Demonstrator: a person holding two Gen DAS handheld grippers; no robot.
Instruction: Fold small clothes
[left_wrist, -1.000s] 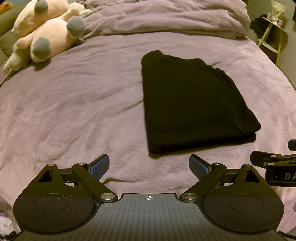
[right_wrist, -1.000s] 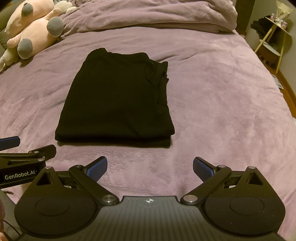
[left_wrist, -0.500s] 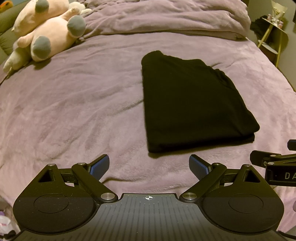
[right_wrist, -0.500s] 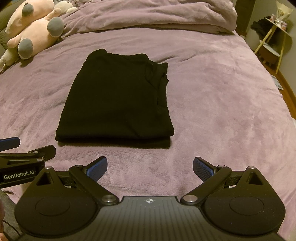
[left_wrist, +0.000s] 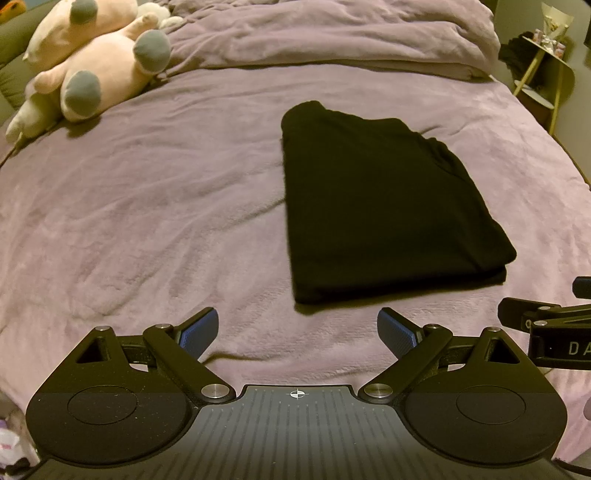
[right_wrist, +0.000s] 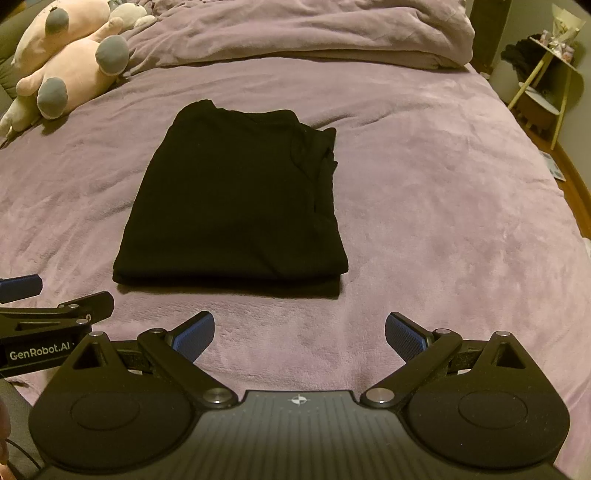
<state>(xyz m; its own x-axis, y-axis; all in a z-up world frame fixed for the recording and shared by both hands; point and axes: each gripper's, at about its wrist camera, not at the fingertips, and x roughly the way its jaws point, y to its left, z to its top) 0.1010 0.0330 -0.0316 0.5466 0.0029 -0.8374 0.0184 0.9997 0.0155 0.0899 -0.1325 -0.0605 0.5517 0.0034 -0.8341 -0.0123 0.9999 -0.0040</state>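
Observation:
A black garment (left_wrist: 384, 206) lies folded into a flat rectangle on the purple bedspread (left_wrist: 166, 206); it also shows in the right wrist view (right_wrist: 236, 199). My left gripper (left_wrist: 298, 330) is open and empty, hovering short of the garment's near left corner. My right gripper (right_wrist: 300, 334) is open and empty, hovering short of the garment's near right corner. Each gripper shows at the edge of the other's view: the right gripper (left_wrist: 546, 328) and the left gripper (right_wrist: 44, 325).
A pink and grey plush toy (left_wrist: 92, 62) lies at the far left of the bed. A bunched purple duvet (left_wrist: 332, 33) runs along the head. A yellow side table (right_wrist: 546, 74) with small items stands off the bed's far right.

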